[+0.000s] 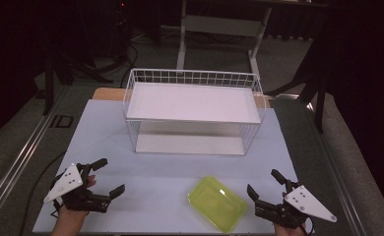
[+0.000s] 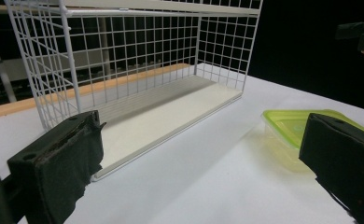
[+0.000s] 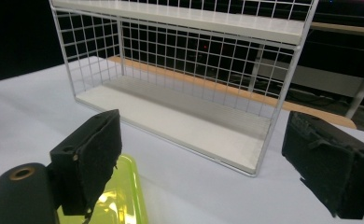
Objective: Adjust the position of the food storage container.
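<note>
Yellow-green plastic container (image 1: 216, 203) lies on the white table (image 1: 170, 167) near its front edge, just beside the right claw (image 1: 266, 186). Left claw (image 1: 107, 177) rests well apart. Both claws gape, holding nothing. Behind stands a white wire rack (image 1: 192, 110).

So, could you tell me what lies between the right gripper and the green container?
Nothing: in the high view, a short bare strip of table separates the open right gripper from the green container lying flat beside it.

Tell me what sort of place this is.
Probably a lab or recording studio, not a home: black curtains surround a white table staged with one wire shelf rack and a green container, and floor rails run alongside.
</note>
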Tool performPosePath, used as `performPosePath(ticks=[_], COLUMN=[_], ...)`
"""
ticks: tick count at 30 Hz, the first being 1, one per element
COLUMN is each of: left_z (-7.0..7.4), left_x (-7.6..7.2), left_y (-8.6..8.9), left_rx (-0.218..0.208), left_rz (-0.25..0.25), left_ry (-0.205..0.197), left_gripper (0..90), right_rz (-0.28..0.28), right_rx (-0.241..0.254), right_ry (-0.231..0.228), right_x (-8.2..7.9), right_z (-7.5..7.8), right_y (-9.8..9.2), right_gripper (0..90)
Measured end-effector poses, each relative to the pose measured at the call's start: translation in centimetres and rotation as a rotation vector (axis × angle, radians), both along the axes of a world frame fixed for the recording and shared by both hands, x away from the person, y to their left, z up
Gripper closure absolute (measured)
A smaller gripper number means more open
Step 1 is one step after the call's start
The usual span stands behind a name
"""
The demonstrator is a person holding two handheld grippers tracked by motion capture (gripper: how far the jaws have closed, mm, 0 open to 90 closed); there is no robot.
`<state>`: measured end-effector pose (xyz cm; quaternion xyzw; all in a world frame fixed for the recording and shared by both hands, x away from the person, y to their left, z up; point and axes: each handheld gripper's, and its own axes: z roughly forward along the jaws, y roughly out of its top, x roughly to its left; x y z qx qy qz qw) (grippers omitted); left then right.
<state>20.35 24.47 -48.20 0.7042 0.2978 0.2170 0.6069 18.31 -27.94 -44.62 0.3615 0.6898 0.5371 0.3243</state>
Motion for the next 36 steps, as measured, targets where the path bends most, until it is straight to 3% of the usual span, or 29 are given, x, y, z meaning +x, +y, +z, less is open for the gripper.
performPosePath(ticks=[6, 8, 12, 14, 15, 17, 21, 22, 23, 25, 31, 33, 36], left_z=[0.1, 0.1, 0.0, 0.1, 0.1, 0.2, 0.2, 0.2, 0.2, 0.2, 0.1, 0.1, 0.1], left_x=[0.0, 0.0, 0.0, 0.0, 0.0, -0.1, -0.1, -0.1, -0.1, 0.0, 0.1, 0.1, 0.1], left_y=[0.0, 0.0, -0.1, -0.2, -0.2, -0.3, -0.4, -0.4, -0.4, -0.5, -0.7, -0.7, -0.8], left_rx=[-0.001, -0.001, 0.005, 0.004, 0.001, 0.002, 0.004, 0.004, 0.002, 0.000, 0.007, 0.010, 0.008], left_rz=[-0.009, -0.013, -0.020, -0.020, -0.022, -0.024, -0.028, -0.028, -0.030, -0.031, -0.039, -0.037, -0.037], left_ry=[-0.003, -0.006, -0.005, -0.006, -0.008, -0.012, -0.012, -0.012, -0.009, -0.008, -0.006, -0.005, -0.007], left_gripper=[0.4, 0.4, 0.4, 0.4, 0.4, 0.4, 0.4, 0.4, 0.4, 0.4, 0.4, 0.4, 0.4], right_rz=[-0.005, 0.040, 0.060, 0.065, 0.064, 0.088, 0.144, 0.144, 0.160, 0.170, 0.190, 0.197, 0.209], right_rx=[-0.003, 0.009, 0.007, -0.035, -0.055, -0.034, -0.036, -0.036, -0.062, -0.088, -0.153, -0.158, -0.194], right_ry=[0.036, 0.040, 0.057, 0.094, 0.118, 0.164, 0.248, 0.248, 0.294, 0.322, 0.432, 0.446, 0.519], right_x=[0.1, 0.1, -0.1, -0.1, -0.1, -0.2, -0.9, -0.9, -1.3, -1.5, -1.9, -1.9, -1.7], right_z=[0.2, 0.3, 0.9, 1.1, 1.1, 0.8, -0.1, -0.1, -0.8, -1.3, -2.8, -3.1, -4.5], right_y=[0.6, 0.7, 1.0, 1.0, 1.0, 0.8, 0.3, 0.3, 0.0, -0.4, -1.4, -1.6, -1.5], right_gripper=[12.3, 12.3, 13.7, 23.9, 24.9, 29.0, 42.7, 42.7, 53.8, 64.7, 84.1, 86.9, 90.0])
